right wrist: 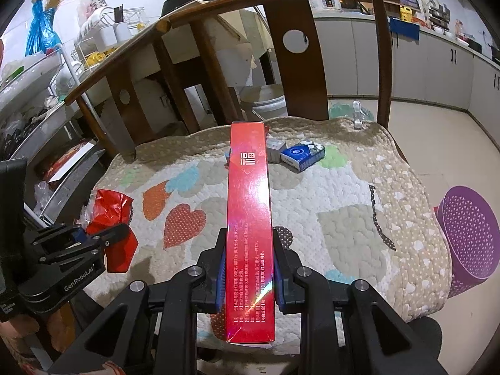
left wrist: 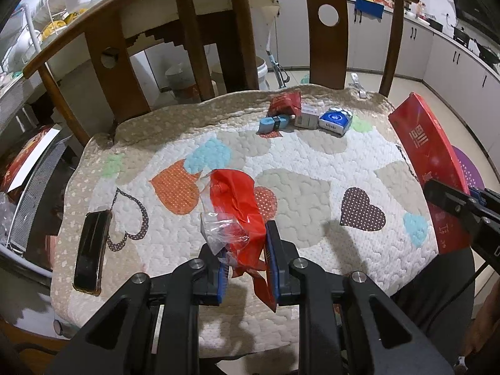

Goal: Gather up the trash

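Note:
My left gripper (left wrist: 245,250) is shut on a crumpled red wrapper (left wrist: 239,206) with a clear plastic piece (left wrist: 215,228) bunched against it, held above the quilted chair cushion (left wrist: 312,193). My right gripper (right wrist: 248,256) is shut on a long red box (right wrist: 248,206), which points away over the cushion; the box (left wrist: 428,162) also shows at the right edge of the left wrist view. At the cushion's far end lie a red packet (left wrist: 286,101), a blue roll (left wrist: 270,124), a small grey box (left wrist: 307,118) and a blue tissue pack (left wrist: 336,122).
A dark phone (left wrist: 92,251) lies on the cushion's left side. The wooden chair back (left wrist: 193,40) rises behind the cushion. A purple perforated basket (right wrist: 468,234) stands on the floor to the right. A white bucket (right wrist: 268,100) stands behind the chair.

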`<state>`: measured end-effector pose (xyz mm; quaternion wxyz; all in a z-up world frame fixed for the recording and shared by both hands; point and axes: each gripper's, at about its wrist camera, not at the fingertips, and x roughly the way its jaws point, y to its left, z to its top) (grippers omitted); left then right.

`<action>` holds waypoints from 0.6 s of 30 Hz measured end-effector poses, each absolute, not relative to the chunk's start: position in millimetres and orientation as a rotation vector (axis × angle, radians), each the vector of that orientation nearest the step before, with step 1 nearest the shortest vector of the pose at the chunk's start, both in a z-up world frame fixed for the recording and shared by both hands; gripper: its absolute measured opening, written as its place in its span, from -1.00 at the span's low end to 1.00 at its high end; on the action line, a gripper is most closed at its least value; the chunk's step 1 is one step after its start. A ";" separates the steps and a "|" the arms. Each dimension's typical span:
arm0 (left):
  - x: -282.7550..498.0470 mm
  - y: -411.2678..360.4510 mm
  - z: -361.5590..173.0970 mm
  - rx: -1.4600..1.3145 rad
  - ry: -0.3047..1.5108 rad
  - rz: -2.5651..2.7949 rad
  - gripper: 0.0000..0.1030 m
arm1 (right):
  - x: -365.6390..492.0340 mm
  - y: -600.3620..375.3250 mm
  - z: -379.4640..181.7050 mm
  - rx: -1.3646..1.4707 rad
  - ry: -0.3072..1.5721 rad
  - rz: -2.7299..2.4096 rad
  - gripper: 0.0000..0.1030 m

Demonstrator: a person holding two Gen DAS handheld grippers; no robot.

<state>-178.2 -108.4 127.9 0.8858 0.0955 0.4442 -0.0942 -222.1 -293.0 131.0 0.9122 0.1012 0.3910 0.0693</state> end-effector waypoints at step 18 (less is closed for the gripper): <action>-170.5 -136.6 115.6 0.250 0.956 -0.224 -0.61 | -213.3 -319.8 115.9 0.285 0.829 0.130 -0.50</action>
